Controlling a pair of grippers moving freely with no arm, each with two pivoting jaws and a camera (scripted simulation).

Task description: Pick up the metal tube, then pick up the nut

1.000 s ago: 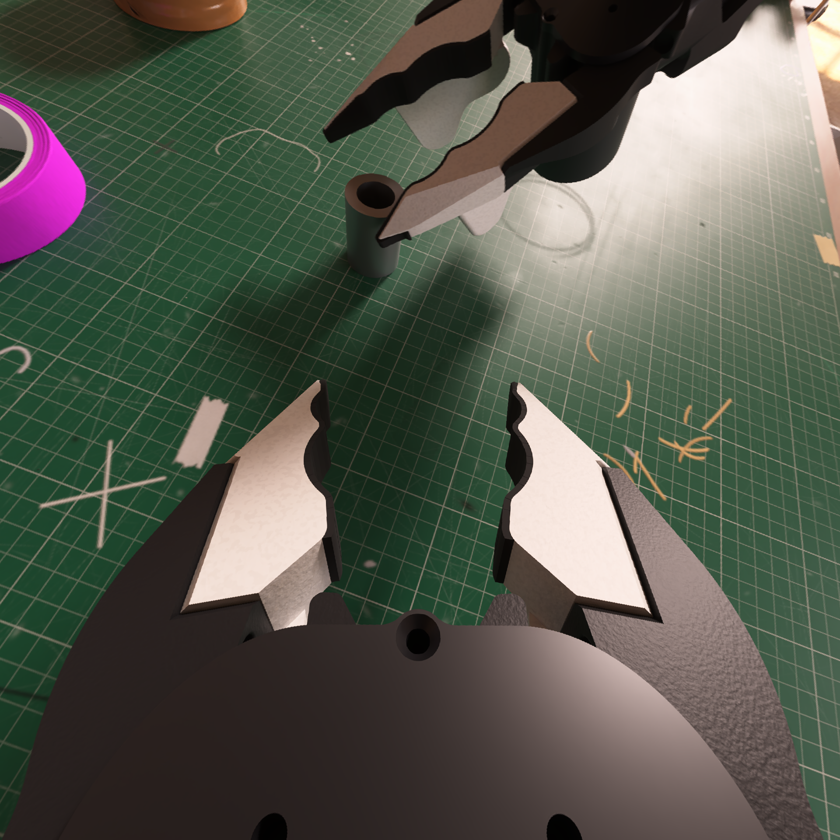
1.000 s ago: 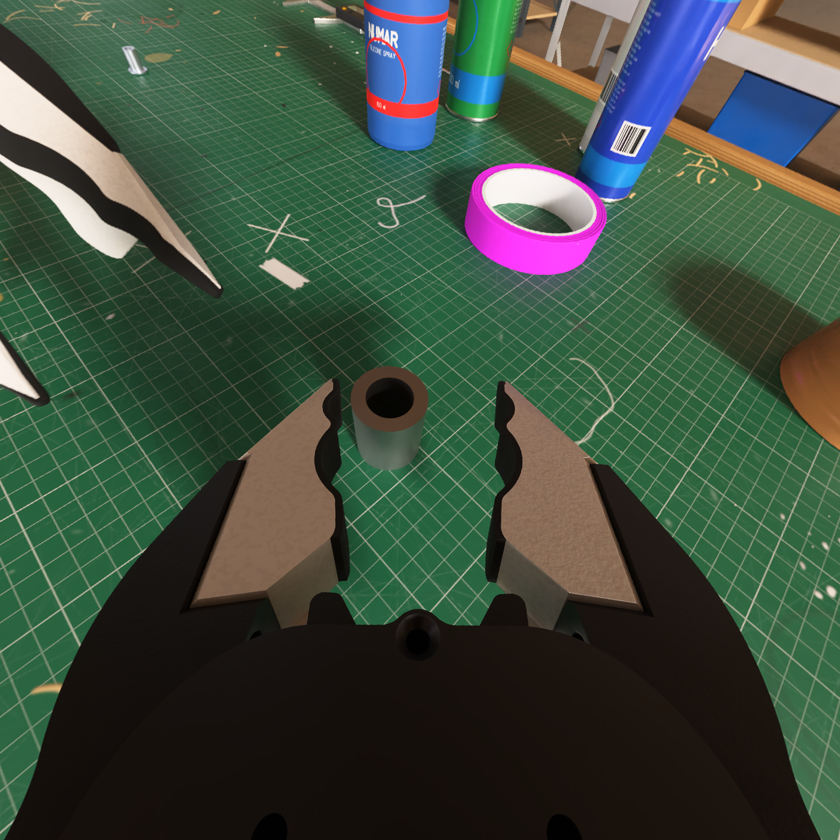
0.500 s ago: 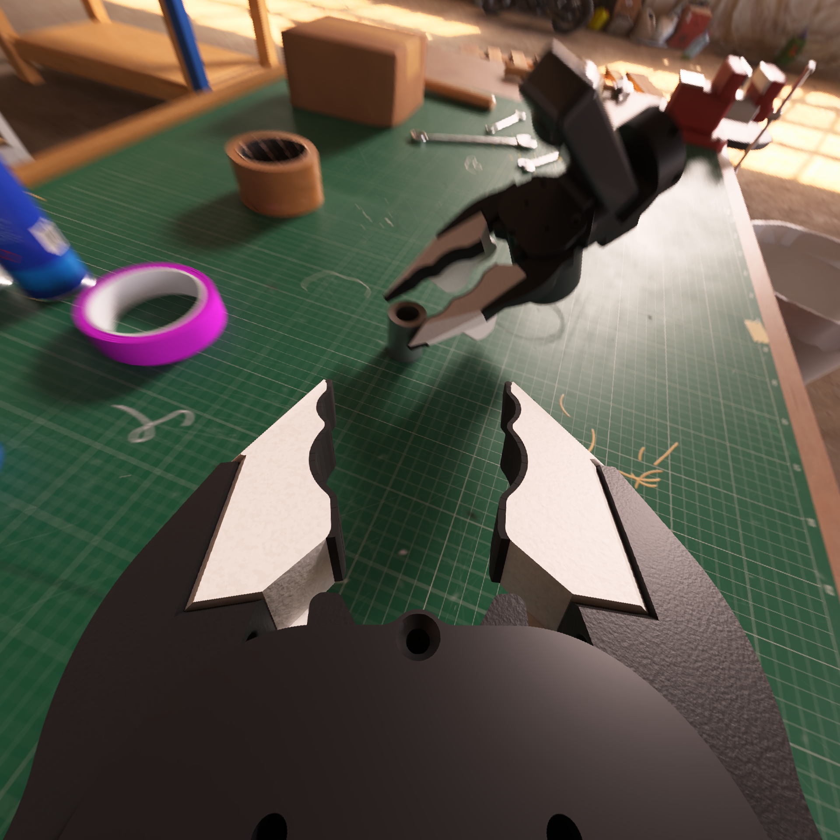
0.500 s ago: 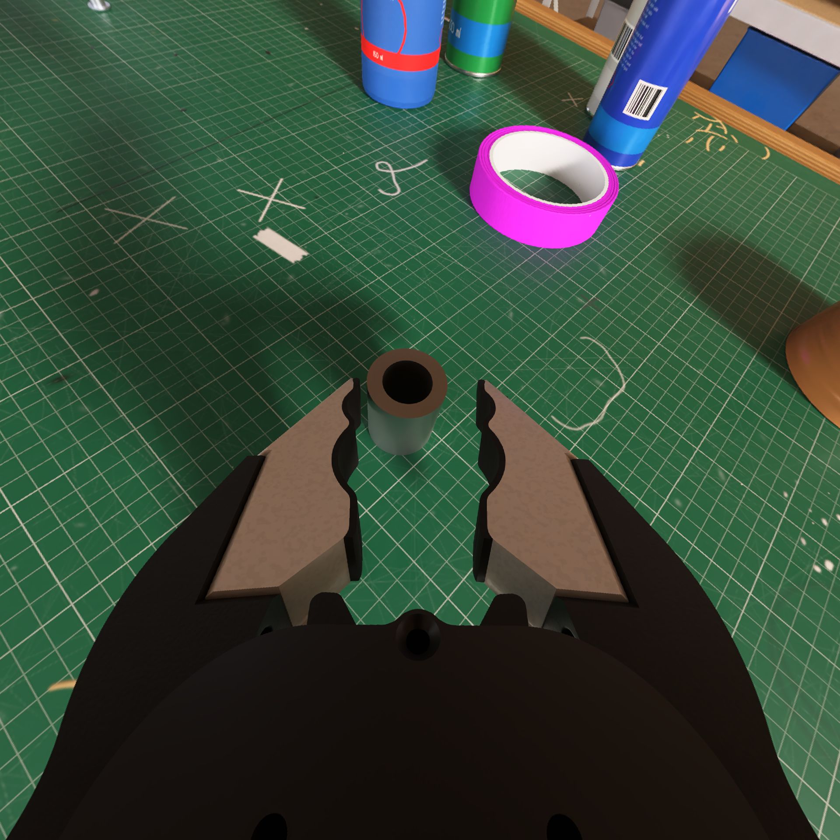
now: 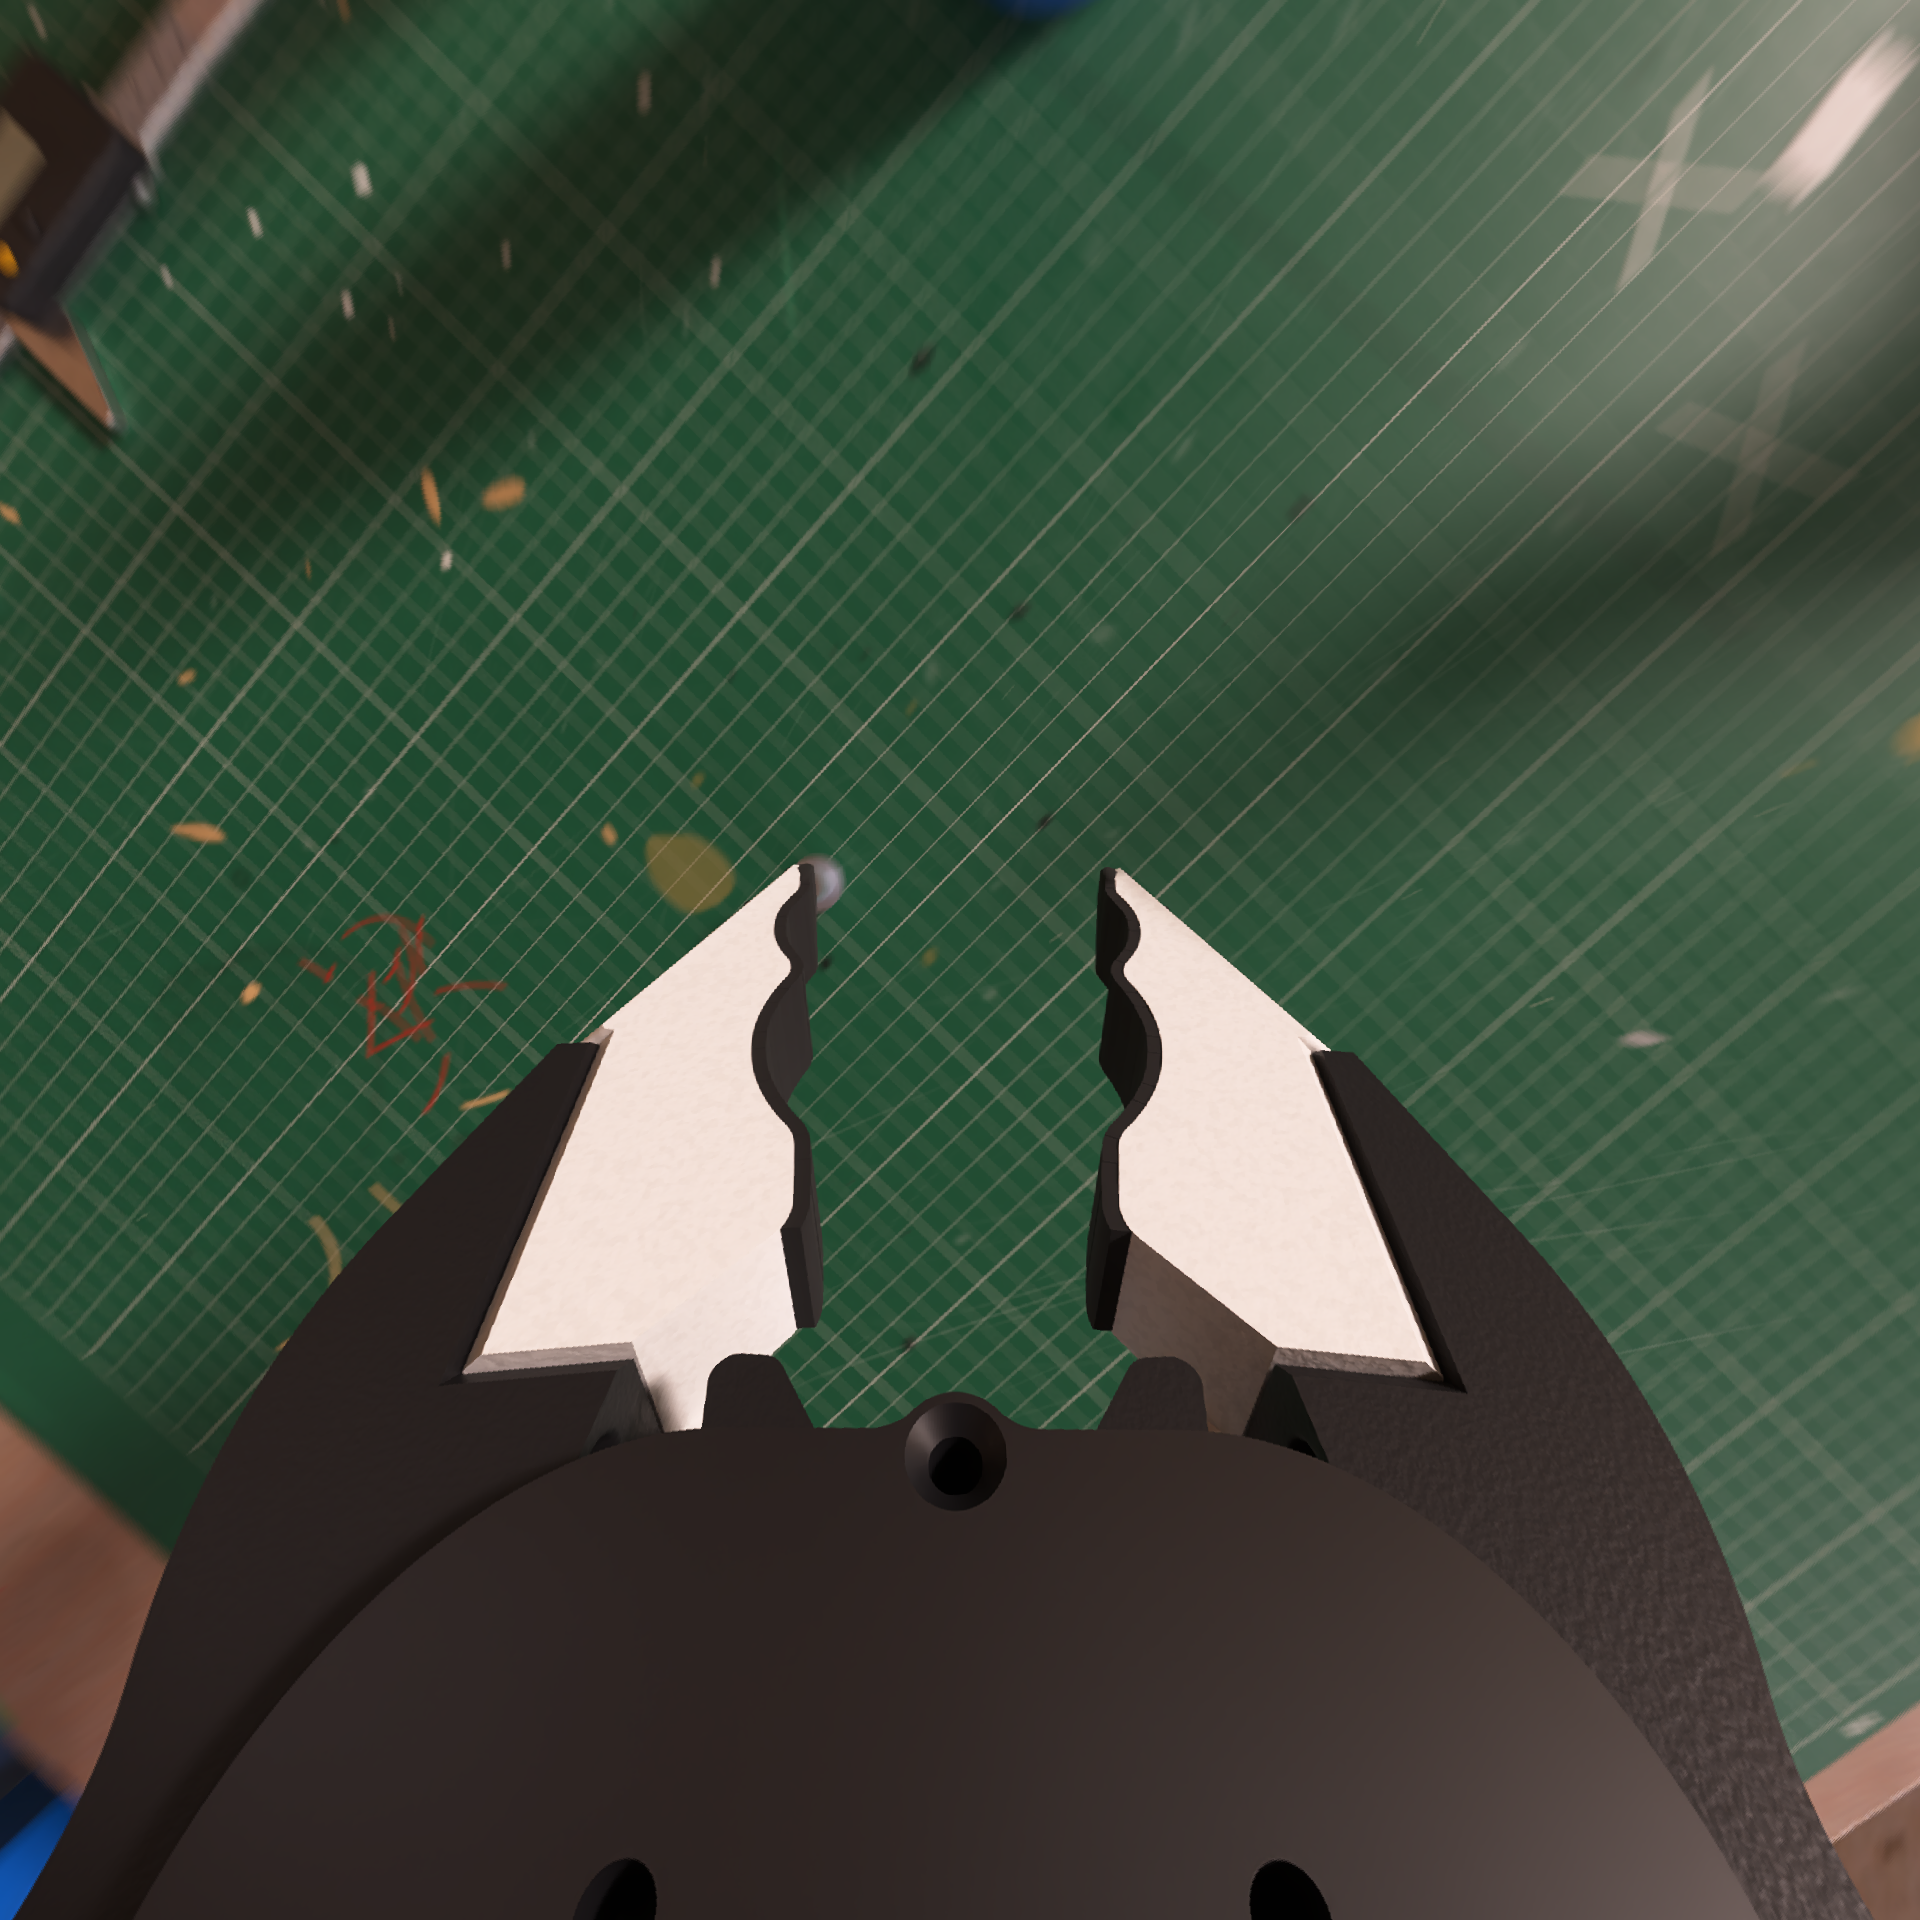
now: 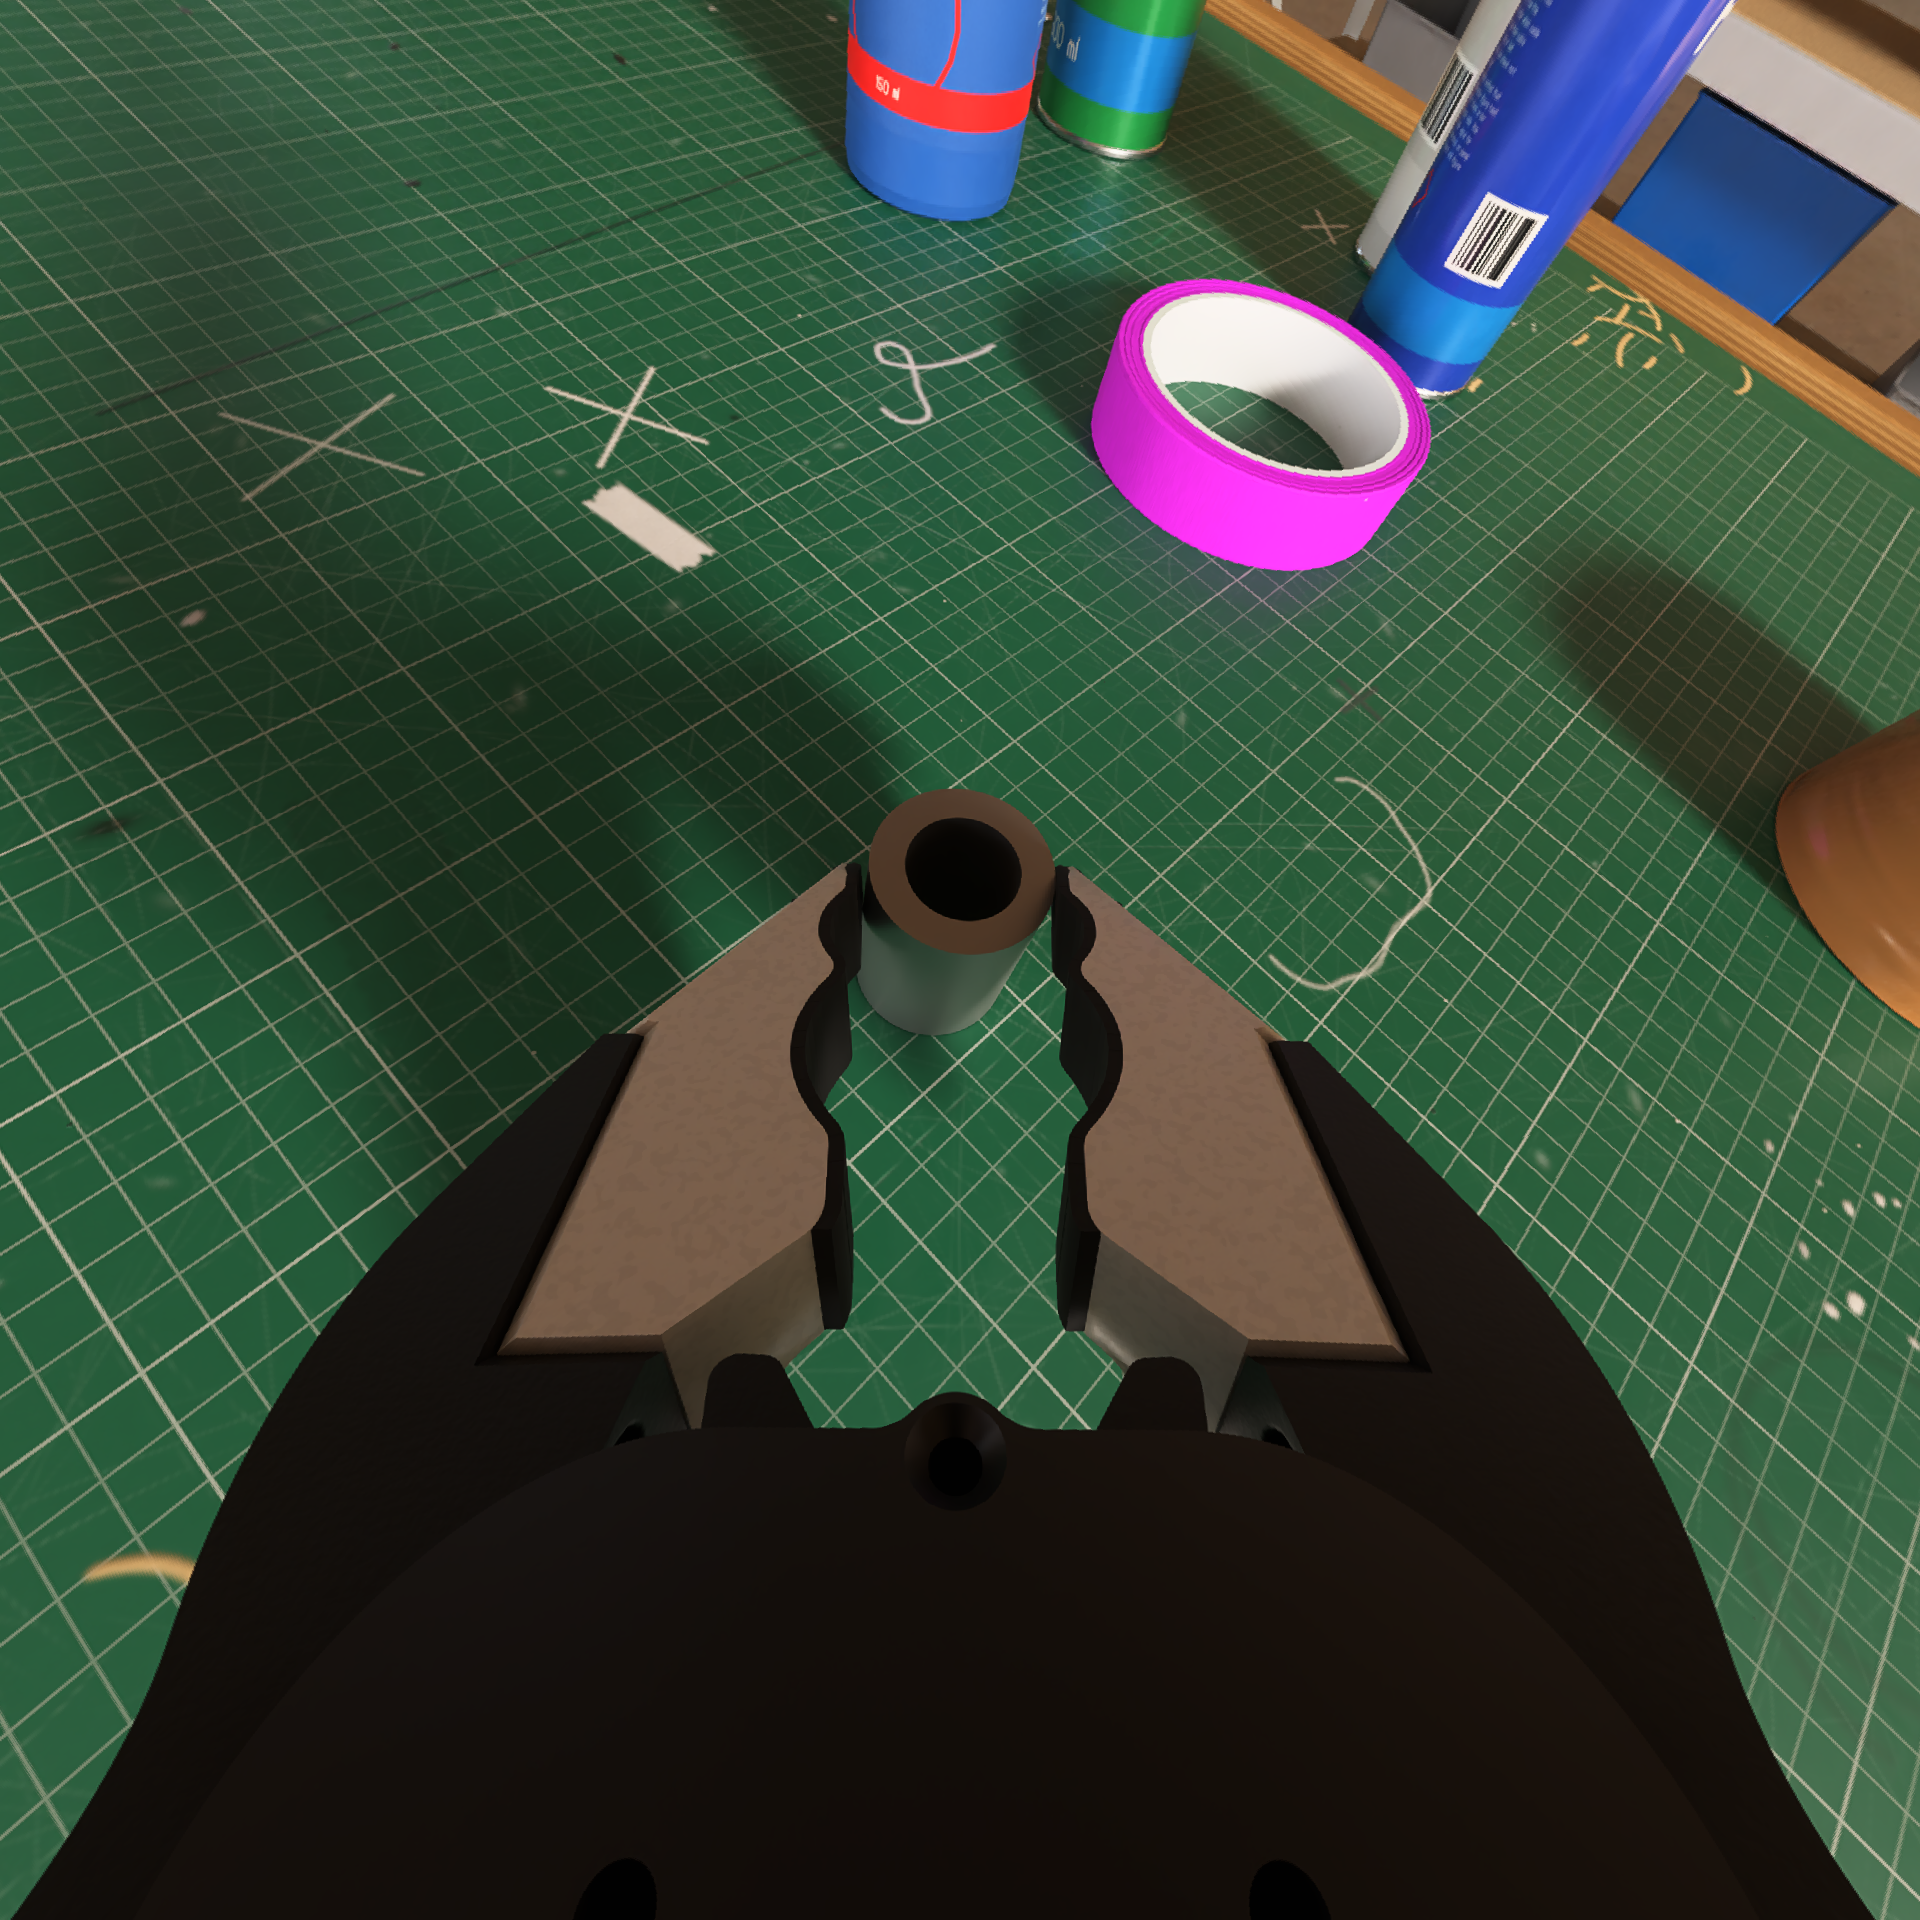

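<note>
Between the fingertips of the right gripper [image 6: 958,878] the metal tube [image 6: 943,925] is gripped, standing upright on the green cutting mat [image 6: 416,727] with its open bore facing up. Both pads are pressed against the tube's sides near its top rim; whether its base is on the mat or just clear of it cannot be told. Beyond the tube and to its right a roll of pink tape [image 6: 1259,426] is seen lying flat. Farther beyond the tube, a blue can with a red band [image 6: 935,114] and a green can [image 6: 1117,83] are set side by side, and a taller blue can [image 6: 1496,197] is noted just behind the tape. To the tube's far right an orange-brown object [image 6: 1860,883] is cut off by the edge. Beyond and left of the tube a scrap of pale tape [image 6: 649,530] is stuck to the mat.

Over another, blurred part of the mat [image 5: 1039,520] the left gripper [image 5: 956,883] is held with its jaws apart and nothing between them. A small grey round item [image 5: 828,881], possibly the nut, is glimpsed right at its left fingertip, too small to be identified. A yellowish stain [image 5: 688,871] lies just beside it.
</note>
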